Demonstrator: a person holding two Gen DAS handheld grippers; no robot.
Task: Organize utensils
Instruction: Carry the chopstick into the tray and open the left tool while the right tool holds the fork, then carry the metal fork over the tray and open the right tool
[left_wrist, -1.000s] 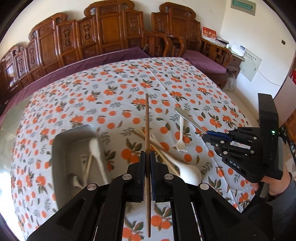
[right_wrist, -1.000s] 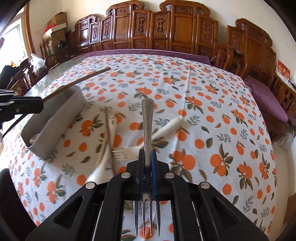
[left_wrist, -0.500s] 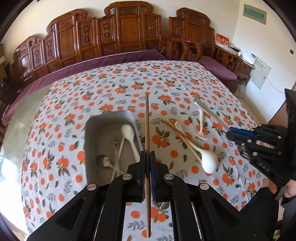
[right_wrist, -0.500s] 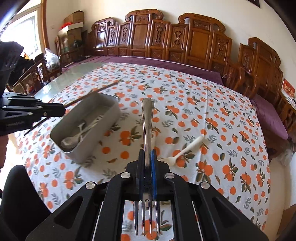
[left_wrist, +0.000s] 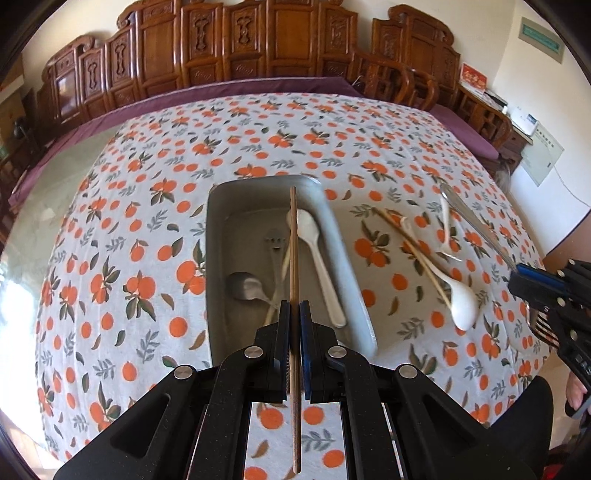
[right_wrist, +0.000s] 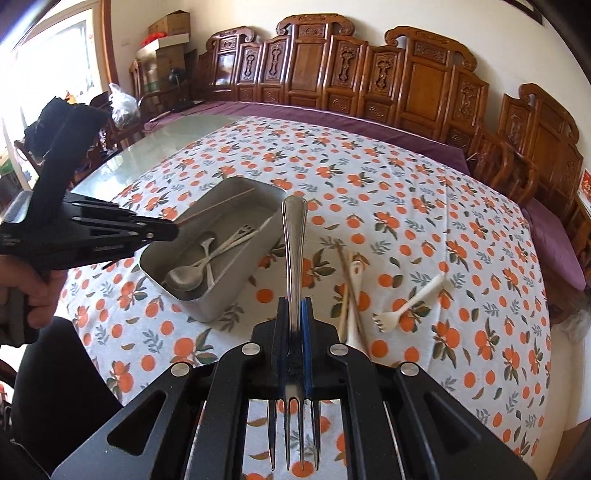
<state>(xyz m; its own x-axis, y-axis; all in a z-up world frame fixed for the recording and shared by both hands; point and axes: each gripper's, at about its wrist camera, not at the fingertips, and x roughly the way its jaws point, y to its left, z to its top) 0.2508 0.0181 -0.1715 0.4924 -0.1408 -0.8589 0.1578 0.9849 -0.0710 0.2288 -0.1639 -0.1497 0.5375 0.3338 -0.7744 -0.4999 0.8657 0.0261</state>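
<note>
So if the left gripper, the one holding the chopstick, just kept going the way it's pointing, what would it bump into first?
Most likely the grey tray: the left gripper and its chopstick point into it, over a white spoon. Depth is hard to judge.

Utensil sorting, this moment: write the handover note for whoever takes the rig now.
Left gripper: shut on a chopstick, held over the metal tray.
Right gripper: shut on a metal fork, handle pointing forward.
Done: metal spoon, white spoon and a few other pieces lie in the tray.
Left: both held pieces, plus chopsticks, white spoon and white fork on the tablecloth.
</note>
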